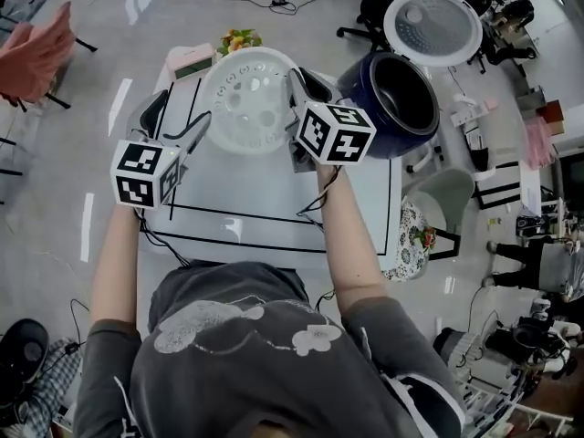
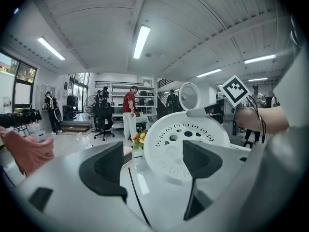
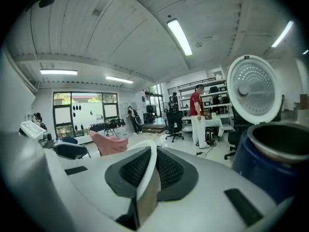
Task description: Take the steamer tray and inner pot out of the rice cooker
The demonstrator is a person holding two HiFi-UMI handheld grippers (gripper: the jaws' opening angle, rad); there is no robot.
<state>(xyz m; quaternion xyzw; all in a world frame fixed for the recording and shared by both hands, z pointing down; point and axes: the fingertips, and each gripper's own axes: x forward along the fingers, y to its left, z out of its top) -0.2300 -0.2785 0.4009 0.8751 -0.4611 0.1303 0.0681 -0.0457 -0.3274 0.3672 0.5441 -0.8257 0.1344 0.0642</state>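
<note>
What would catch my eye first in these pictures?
The white steamer tray, full of holes, is at the far end of the table, its rim clamped between the jaws of the right gripper. Just right of it stands the dark blue rice cooker, its round white lid swung open.
</note>
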